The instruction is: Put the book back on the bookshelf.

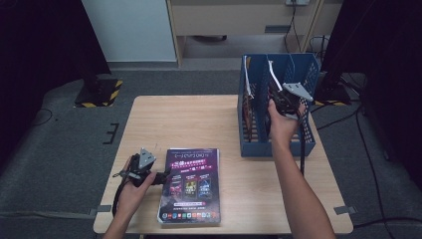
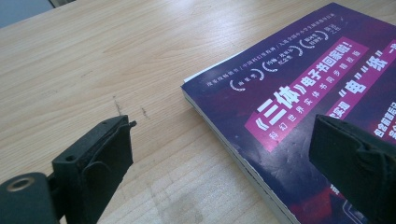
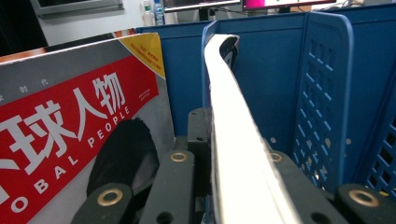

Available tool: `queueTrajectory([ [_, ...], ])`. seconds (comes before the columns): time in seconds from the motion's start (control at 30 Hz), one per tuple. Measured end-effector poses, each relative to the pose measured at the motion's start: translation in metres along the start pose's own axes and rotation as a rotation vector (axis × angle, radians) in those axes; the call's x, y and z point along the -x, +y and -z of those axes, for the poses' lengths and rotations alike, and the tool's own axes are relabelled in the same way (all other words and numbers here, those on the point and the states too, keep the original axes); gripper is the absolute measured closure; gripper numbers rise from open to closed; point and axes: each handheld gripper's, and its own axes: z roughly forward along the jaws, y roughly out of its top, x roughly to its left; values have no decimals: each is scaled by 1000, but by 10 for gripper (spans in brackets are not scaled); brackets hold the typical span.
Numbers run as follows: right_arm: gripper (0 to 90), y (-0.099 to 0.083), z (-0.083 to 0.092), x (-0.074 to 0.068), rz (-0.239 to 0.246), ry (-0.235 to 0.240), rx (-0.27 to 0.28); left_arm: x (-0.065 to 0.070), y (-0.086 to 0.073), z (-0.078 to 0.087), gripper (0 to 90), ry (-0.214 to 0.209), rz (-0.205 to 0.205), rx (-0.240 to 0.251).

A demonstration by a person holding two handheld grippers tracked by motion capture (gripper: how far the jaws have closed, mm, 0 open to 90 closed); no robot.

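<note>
Right gripper point(image 1: 276, 99) clamped on the white page edge of an upright magazine point(image 3: 233, 140) inside the blue file rack point(image 1: 306, 134). Left gripper point(image 1: 166, 176) spread open, astride the near-left edge of the purple magazine point(image 1: 191, 186) lying flat on the table point(image 1: 189, 124).

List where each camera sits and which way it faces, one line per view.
High view: above the person's side, looking down on the wooden table, blue file rack, both forearms.
Left gripper view: rides the left gripper, open, low over the purple magazine.
Right gripper view: rides the right gripper, shut on a white-edged magazine in the rack, beside a red-covered magazine.
Shared: the high and left gripper views show the purple magazine.
</note>
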Motion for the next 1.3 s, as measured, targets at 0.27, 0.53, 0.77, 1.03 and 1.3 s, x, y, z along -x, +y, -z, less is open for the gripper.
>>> queueTrajectory([
  [0.27,827,4,-1,6,57,-57,7,0,0,-1,54,1,0,-4],
  [0.53,826,17,-8,4,100,-85,27,0,-1,-1,54,0,2,-2],
  [0.77,826,10,-15,-2,125,-103,14,-1,-1,-1,54,-2,10,6],
  [1.03,825,2,-19,-7,156,-101,6,0,-1,-1,54,-1,8,4],
  [1.3,806,0,-17,-10,138,-76,9,1,0,-1,54,-2,4,5],
])
